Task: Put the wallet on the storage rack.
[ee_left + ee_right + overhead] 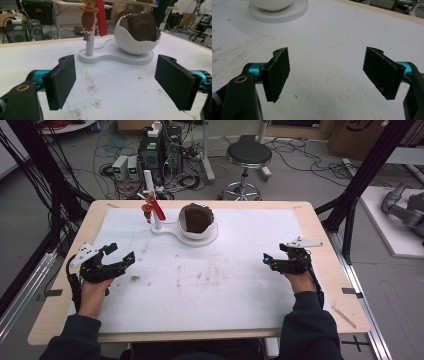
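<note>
Toy: a small cowboy toy (87,21) hung on the white post (89,45), just left of the white bowl (136,37).
Bowl: it looked like a cracked egg, with a brown thing (142,26) inside, near the far edge of the table (320,240).
Left tongs: the left gripper (111,261) sat near and left of the bowl, wide open, holding nothing.
Right tongs: the right gripper (274,262) sat near and right of the bowl, wide open, empty too.
Way to go: the toy was ahead of both; the left one looked a bit nearer.
Post: it stood straight up.
Room: the white mat (210,285) between the tongs and the bowl was bare.
</note>
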Demonstrator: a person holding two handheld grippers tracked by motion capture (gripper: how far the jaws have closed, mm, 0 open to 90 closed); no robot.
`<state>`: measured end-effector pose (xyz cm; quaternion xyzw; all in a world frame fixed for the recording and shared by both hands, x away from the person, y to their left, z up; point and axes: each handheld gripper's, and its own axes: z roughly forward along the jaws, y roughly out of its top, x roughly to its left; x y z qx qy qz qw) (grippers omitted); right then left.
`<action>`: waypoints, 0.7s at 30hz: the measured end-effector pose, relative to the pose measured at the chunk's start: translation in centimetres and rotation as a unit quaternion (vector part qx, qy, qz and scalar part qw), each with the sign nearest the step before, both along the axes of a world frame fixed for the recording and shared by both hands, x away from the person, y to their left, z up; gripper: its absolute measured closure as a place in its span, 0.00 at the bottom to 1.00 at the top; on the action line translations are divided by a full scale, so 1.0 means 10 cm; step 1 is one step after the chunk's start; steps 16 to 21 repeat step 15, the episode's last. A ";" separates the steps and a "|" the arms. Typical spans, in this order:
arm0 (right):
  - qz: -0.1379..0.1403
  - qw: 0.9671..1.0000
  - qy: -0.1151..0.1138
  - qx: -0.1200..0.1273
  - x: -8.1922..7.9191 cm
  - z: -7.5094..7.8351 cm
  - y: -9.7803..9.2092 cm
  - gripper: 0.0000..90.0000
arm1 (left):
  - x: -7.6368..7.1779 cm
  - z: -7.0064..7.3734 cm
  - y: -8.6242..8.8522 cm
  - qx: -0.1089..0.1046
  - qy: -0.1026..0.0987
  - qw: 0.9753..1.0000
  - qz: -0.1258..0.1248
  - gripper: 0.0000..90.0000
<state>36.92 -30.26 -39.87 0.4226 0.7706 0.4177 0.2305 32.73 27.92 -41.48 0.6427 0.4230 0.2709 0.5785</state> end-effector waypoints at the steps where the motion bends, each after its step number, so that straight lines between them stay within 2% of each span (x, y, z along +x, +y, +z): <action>1: 0.000 1.000 0.000 0.000 0.00 0.00 0.00 0.24 | 0.00 0.00 0.00 -0.001 0.000 1.000 0.001 0.19; 7: 0.002 1.000 0.006 -0.006 0.03 -0.03 0.01 0.24 | 0.01 -0.01 0.01 0.000 0.001 1.000 0.000 0.19; 15: -0.004 1.000 0.002 0.006 -0.01 -0.01 -0.04 0.24 | 0.05 0.00 -0.05 0.003 -0.005 1.000 -0.007 0.19; 21: -0.004 1.000 0.002 0.006 -0.01 -0.01 -0.04 0.24 | 0.05 0.00 -0.05 0.003 -0.005 1.000 -0.007 0.19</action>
